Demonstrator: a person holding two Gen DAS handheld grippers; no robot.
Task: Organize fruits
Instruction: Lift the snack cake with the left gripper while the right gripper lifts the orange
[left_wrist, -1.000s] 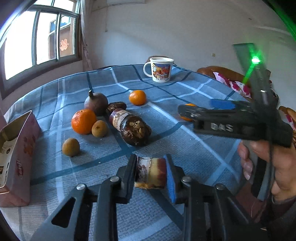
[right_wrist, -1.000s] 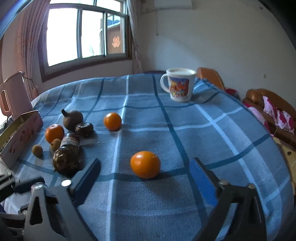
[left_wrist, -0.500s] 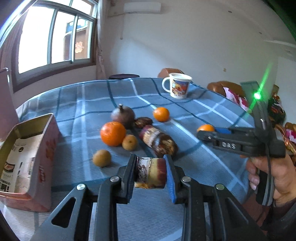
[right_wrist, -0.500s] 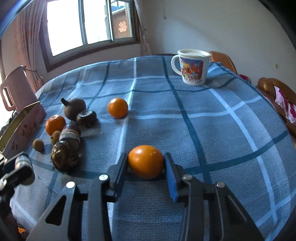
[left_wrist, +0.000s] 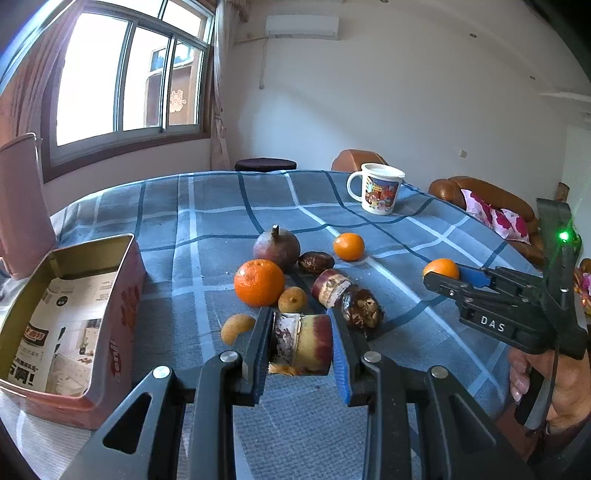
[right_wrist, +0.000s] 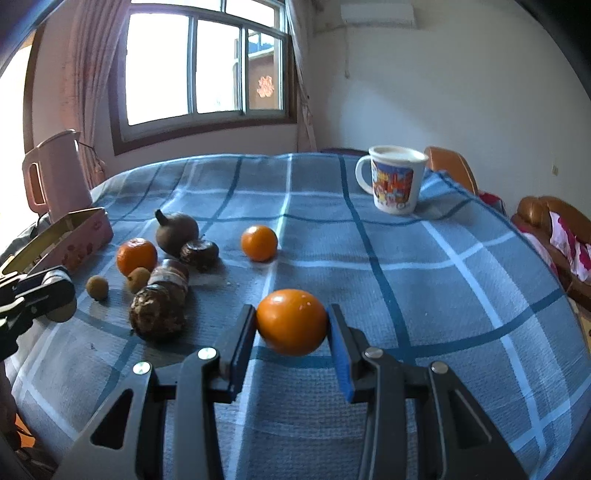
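Orange (right_wrist: 291, 321) clamped in right tongs (right_wrist: 291, 328); left tongs (left_wrist: 301, 341) grip sugarcane piece (left_wrist: 301, 343); tin box (left_wrist: 70, 325) alongside.

Around the pomegranate (left_wrist: 276, 248), small fruits are crowding the worktop (left_wrist: 207, 236) on its near side (little room for fingers there). Left of it the open tin (left_wrist: 110, 295) is blocking; beyond it, toward the mug (left_wrist: 378, 192), cloth is lying bare.

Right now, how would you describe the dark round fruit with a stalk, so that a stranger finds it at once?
On the blue checked tablecloth, look at the fruit cluster beside the open pink tin. At the cluster's far edge, toward the window, sits the dark round fruit. It alone is purplish-brown with a stalk sticking up; its neighbours are oranges.
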